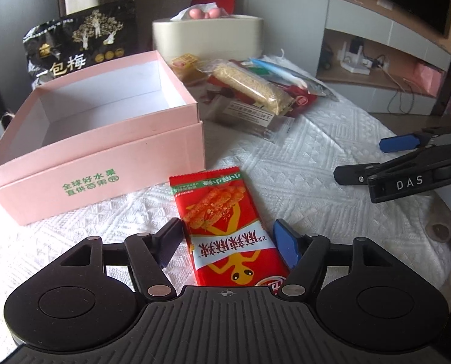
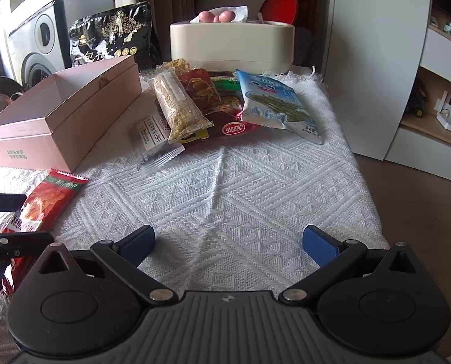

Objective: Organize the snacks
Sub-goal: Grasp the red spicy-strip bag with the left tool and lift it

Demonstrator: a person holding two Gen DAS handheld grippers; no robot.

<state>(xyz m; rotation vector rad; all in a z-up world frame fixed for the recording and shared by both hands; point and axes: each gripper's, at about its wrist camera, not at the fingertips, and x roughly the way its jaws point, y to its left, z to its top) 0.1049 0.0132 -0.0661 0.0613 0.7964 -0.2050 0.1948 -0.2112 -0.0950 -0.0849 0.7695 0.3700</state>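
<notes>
A red snack packet [image 1: 225,224] lies on the white tablecloth, between the fingers of my left gripper [image 1: 227,242], whose jaws stand at its two sides, closed onto it. It also shows at the left of the right wrist view [image 2: 48,203]. An open, empty pink box [image 1: 92,127] stands to the left, also seen in the right wrist view [image 2: 64,112]. A pile of snacks [image 2: 201,103] lies behind, with a sesame bar [image 1: 252,86] on top and a blue packet [image 2: 274,103]. My right gripper [image 2: 228,244] is open and empty over the cloth.
A black plum bag [image 1: 79,39] stands behind the box. A cream tissue box [image 2: 231,42] sits at the back. The table's right edge [image 2: 365,182] drops to the floor, with shelves beyond.
</notes>
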